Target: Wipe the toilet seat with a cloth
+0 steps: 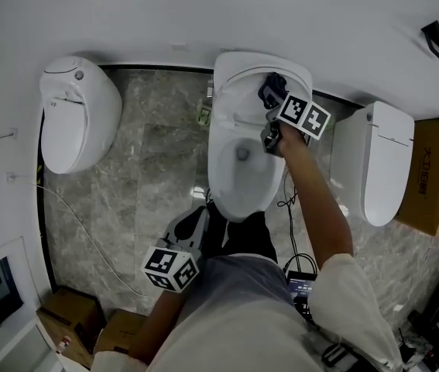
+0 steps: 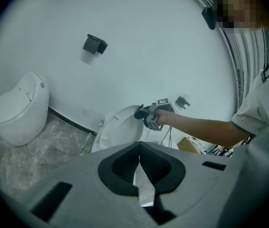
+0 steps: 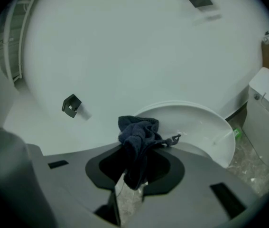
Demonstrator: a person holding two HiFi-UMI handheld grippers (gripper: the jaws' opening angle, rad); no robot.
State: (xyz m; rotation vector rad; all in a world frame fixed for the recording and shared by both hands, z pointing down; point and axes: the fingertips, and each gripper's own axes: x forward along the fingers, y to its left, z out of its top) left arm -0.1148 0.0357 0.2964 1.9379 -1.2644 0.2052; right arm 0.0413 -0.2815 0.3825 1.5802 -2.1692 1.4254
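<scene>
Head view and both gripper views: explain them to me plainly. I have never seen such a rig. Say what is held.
No robot here: a person holds a two-jaw gripper in each hand. The head view looks down from the person's head; each gripper view looks along one gripper's jaws. The right gripper clamps a dark blue cloth, held up by the raised lid of the open middle toilet. The left gripper hangs low, jaws together, empty. A closed left toilet and right toilet flank it on the marble floor.
</scene>
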